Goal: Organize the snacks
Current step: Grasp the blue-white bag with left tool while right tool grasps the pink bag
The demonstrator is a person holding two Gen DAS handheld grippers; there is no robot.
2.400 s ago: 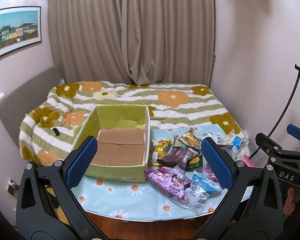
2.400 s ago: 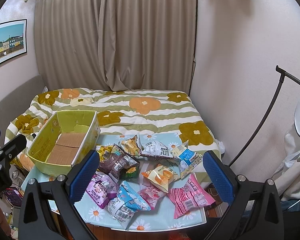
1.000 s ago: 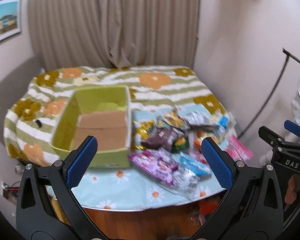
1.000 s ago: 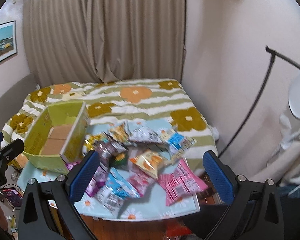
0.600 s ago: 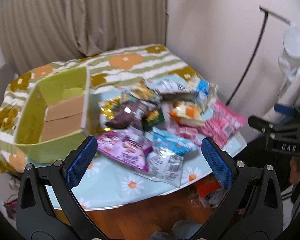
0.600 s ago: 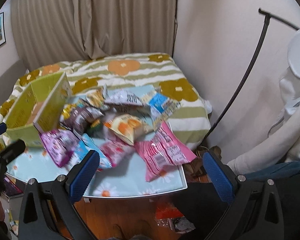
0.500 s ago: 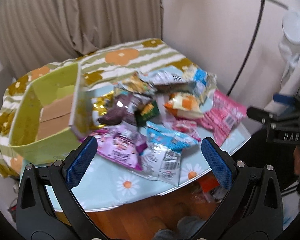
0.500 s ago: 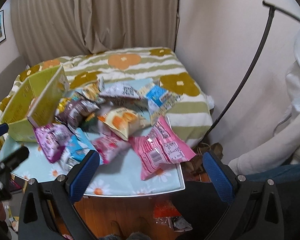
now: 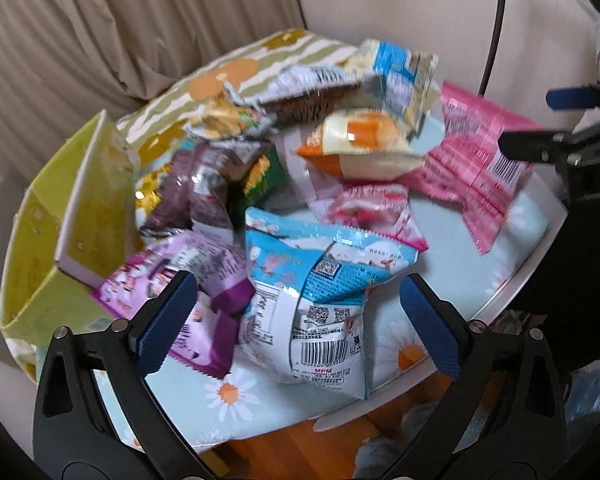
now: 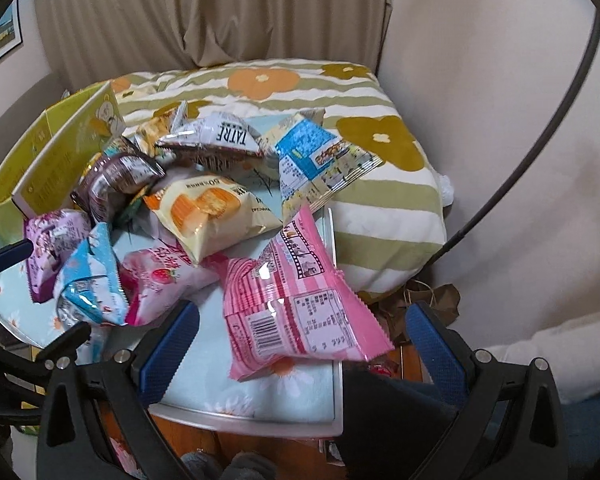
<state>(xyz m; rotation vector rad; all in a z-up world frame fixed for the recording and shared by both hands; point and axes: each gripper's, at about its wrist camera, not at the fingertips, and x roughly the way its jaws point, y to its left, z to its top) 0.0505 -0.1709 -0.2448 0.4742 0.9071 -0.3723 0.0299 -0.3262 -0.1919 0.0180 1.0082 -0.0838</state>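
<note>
Several snack packets lie heaped on a small table with a daisy cloth [image 9: 400,356]. My left gripper [image 9: 300,320] is open, its pads either side of a light blue and white packet [image 9: 312,292] at the table's near edge. A purple packet [image 9: 188,276] lies to its left. My right gripper [image 10: 304,348] is open just above a large pink packet [image 10: 296,304] at the table's right front. A yellow-orange packet [image 10: 208,208] and a blue packet [image 10: 316,160] lie behind it. A green cardboard box [image 9: 52,216] stands open at the left; it also shows in the right wrist view [image 10: 48,160].
A bed with a striped floral cover [image 10: 380,184] lies behind the table. Beige curtains [image 10: 220,12] hang at the back. A black lamp pole [image 10: 540,144] leans on the right. Wooden floor [image 9: 300,448] shows below the table edge.
Both grippers have come down and forward toward the snack heap, which now fills the views. Both stay open; nothing has been picked up.
</note>
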